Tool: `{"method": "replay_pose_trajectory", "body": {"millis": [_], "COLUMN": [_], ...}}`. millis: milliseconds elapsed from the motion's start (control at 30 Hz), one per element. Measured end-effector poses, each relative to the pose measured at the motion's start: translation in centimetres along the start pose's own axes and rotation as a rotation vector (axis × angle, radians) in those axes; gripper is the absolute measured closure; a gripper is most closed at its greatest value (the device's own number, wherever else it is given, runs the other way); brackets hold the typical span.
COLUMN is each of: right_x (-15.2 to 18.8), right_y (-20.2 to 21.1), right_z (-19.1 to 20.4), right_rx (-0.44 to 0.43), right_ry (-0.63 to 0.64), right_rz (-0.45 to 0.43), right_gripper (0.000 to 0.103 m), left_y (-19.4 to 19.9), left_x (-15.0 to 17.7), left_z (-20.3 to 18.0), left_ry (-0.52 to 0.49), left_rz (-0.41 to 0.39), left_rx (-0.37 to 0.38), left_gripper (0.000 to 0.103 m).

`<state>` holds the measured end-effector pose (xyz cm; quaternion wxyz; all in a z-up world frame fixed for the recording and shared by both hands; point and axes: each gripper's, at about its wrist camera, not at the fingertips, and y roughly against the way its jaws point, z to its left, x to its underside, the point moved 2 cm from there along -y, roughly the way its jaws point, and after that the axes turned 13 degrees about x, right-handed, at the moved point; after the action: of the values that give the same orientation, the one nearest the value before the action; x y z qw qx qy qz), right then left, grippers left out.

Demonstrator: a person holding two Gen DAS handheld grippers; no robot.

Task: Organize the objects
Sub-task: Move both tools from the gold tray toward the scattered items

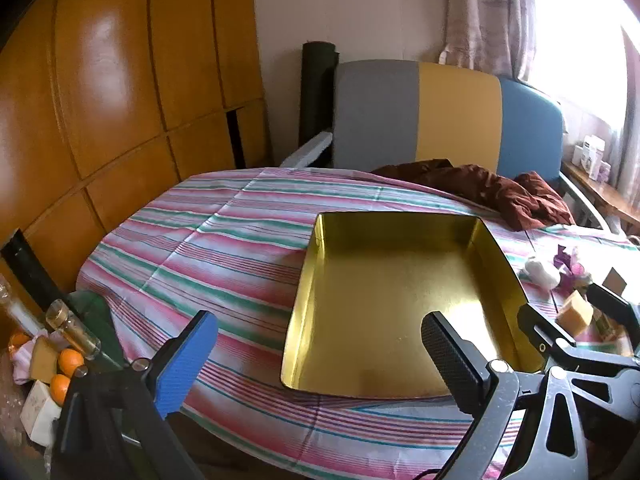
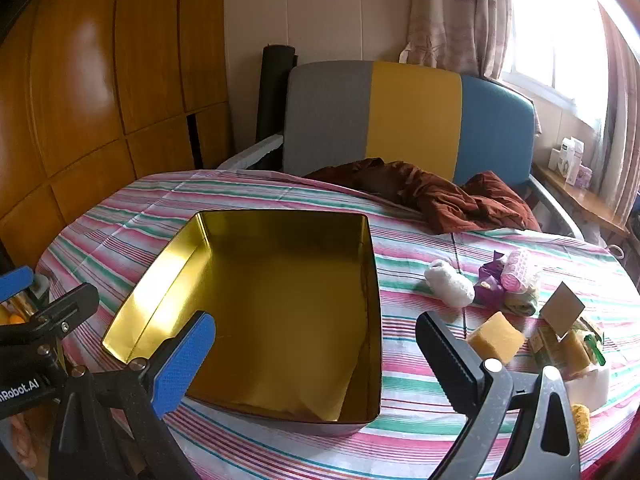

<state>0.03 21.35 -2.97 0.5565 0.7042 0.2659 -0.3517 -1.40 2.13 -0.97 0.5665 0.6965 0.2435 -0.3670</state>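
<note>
Above the gold tin (image 2: 280, 300) — both claws agape, tilted down

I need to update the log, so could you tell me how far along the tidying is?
Nothing looks done yet: the gold tin is empty. Nothing is in hand: the left gripper and right gripper both hover with jaws open. Left to do: the white fluffy item, pink rollers and yellow sponge lie on the striped cloth.

Both fisheyes mounted behind their claws, tilted down over the striped bench (image 1: 208, 240), facing the tricolour chair (image 1: 440, 116). Left view from further left, gold tin (image 1: 384, 280) centre-right of frame; right view with the tin (image 2: 280, 292) centre-left. Close up. Shared: tin, chair, brown cloth (image 2: 432, 196).
</note>
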Motion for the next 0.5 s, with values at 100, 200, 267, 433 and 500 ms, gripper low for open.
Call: {"method": "replay_pose_trajectory", "body": {"millis": [100, 200, 267, 433, 500], "right_x": [0.0, 0.0, 0.0, 0.2, 0.2], "right_y": [-0.1, -0.3, -0.4, -0.8, -1.0], "right_z": [-0.1, -0.3, -0.4, -1.0, -1.2], "right_rx": [0.006, 0.010, 0.010, 0.021, 0.028], "right_ry": [-0.001, -0.003, -0.005, -0.013, -0.013], "right_rz": [0.000, 0.003, 0.007, 0.016, 0.022], "right_gripper": [0.001, 0.001, 0.001, 0.001, 0.001], "left_y": [0.1, -0.1, -0.4, -1.0, -1.2], "left_x": [0.1, 0.0, 0.0, 0.0, 0.1], "left_z": [-0.2, -0.6, -0.8, -1.2, -1.6], "left_ry": [-0.011, -0.021, -0.024, -0.031, -0.039], "left_rz": [-0.008, -0.003, 0.004, 0.033, 0.043], "left_rx": [0.008, 0.018, 0.024, 0.053, 0.062], "left_gripper": [0.001, 0.001, 0.000, 0.000, 0.000]}}
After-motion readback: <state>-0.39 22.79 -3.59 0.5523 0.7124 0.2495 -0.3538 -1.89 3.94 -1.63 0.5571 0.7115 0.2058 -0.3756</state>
